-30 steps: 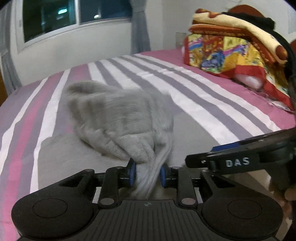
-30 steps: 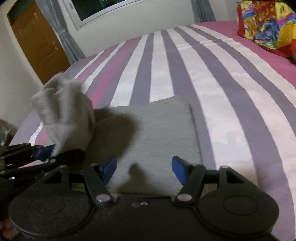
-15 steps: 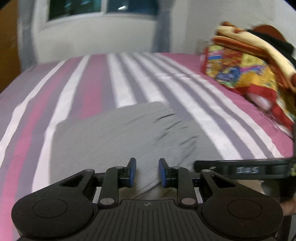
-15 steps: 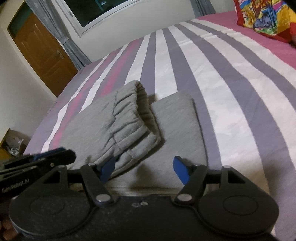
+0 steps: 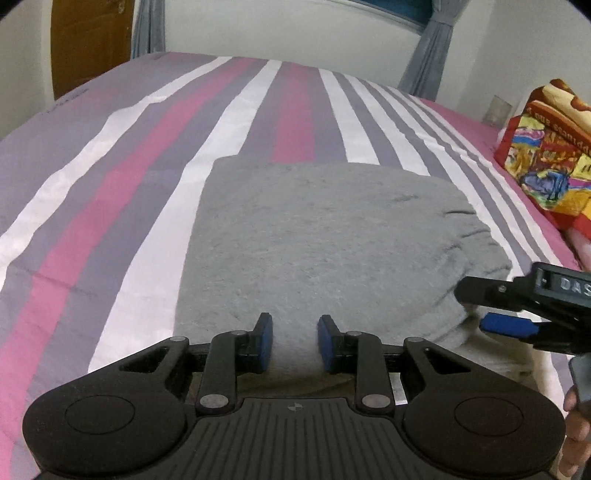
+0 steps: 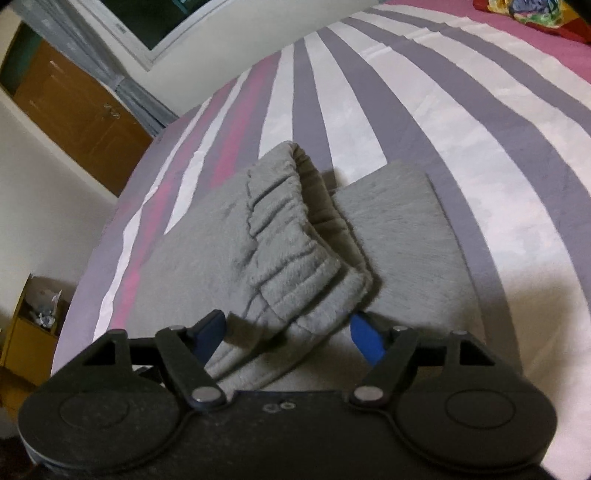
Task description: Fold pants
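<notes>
Grey pants [image 5: 317, 240] lie folded flat on the striped bed [image 5: 110, 192]. My left gripper [image 5: 293, 341] is open, its blue pads [image 5: 263, 345] astride the near edge of the fabric without pinching it. My right gripper [image 6: 288, 330] is open wide, with the ribbed waistband [image 6: 291, 254] of the pants [image 6: 399, 236] lying folded over between its fingers. The right gripper also shows in the left wrist view [image 5: 517, 310] at the pants' right edge.
A colourful folded blanket [image 5: 546, 147] sits at the right of the bed. A brown door [image 6: 74, 118], curtains and a window [image 6: 162, 22] are behind. A yellow box [image 6: 29, 332] stands on the floor at the left.
My left gripper let go of the lifted pants part, which dropped flat over the rest. It opened wider and turned left. My right gripper moved in over the waistband.
</notes>
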A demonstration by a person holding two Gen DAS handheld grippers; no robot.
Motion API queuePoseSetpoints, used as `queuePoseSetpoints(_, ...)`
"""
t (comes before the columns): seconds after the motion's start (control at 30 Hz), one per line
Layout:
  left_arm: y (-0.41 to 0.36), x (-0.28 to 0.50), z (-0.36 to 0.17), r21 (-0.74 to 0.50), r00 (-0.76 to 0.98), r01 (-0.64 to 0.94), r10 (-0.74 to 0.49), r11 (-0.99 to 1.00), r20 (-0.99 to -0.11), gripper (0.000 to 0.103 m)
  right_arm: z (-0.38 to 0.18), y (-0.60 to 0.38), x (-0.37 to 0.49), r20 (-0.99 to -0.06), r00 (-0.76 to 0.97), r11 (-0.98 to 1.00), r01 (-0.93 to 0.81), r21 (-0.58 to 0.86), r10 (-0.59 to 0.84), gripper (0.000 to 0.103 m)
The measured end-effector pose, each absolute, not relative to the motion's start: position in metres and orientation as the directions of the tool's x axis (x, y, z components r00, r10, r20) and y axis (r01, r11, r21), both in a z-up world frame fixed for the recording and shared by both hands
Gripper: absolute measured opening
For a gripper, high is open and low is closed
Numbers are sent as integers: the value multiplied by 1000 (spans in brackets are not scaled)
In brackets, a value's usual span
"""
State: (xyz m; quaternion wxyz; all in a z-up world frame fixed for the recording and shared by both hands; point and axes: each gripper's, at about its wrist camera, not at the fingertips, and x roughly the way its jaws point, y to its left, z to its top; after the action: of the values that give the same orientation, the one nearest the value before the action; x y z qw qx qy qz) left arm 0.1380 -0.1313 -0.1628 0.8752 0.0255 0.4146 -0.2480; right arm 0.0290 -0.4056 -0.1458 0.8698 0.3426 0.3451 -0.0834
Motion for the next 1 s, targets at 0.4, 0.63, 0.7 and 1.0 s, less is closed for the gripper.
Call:
queuePoseSetpoints(0.4,-125,140,-164,-187,524,470,-443,863,-727,30,-150,-387,41,-648,762,777,409,479,-2,43)
queuePoseSetpoints(0.63,-114,138,-162,-216,536,451,-456,866,-710,30,-126,-358,10,-560,826,859,332,389,-65,39)
queuePoseSetpoints(0.7,-112,138,-162,-206,545,443,-444,873,-711,31,-127,-356,4,-559,826,868,327,374,-70,39)
queuePoseSetpoints(1.0,-117,135,-156,-199,554,447,-444,872,-704,31,-109,-365,-11,-505,861,867,299,399,-64,38)
